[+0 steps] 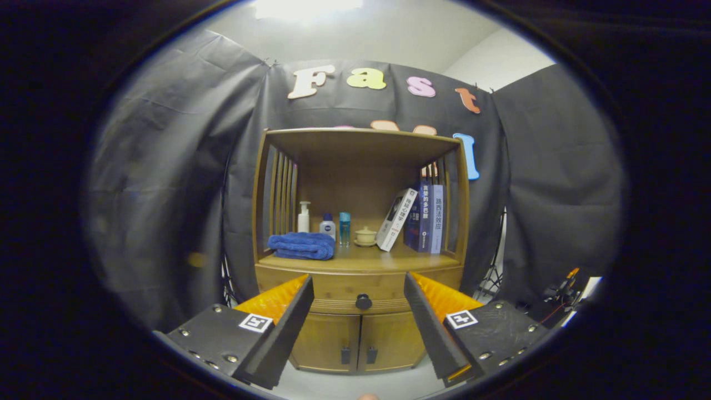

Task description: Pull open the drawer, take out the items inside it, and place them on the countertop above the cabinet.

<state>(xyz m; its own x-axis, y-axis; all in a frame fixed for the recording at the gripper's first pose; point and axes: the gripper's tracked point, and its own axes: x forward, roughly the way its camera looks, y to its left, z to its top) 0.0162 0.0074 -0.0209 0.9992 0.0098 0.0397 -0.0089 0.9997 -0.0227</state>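
Note:
A wooden cabinet [360, 333] stands ahead against the black cloth wall. Its drawer [333, 289] is closed, with a round dark knob [363, 301] at the centre, seen in the gap between my fingers and well beyond them. My gripper [358, 283] is open, the fingers wide apart with nothing held. The countertop [361, 260] above the drawer carries a folded blue towel [303, 245], a white pump bottle [303, 216], a small white bottle [328, 226], a blue bottle [345, 228], a small lidded cup [365, 235] and books [422, 211].
Below the drawer are two closed cabinet doors [358, 341] with small dark handles. An open shelf frame with slatted sides rises over the countertop. Some equipment with wires [561, 294] sits to the right of the cabinet. Pale floor lies in front.

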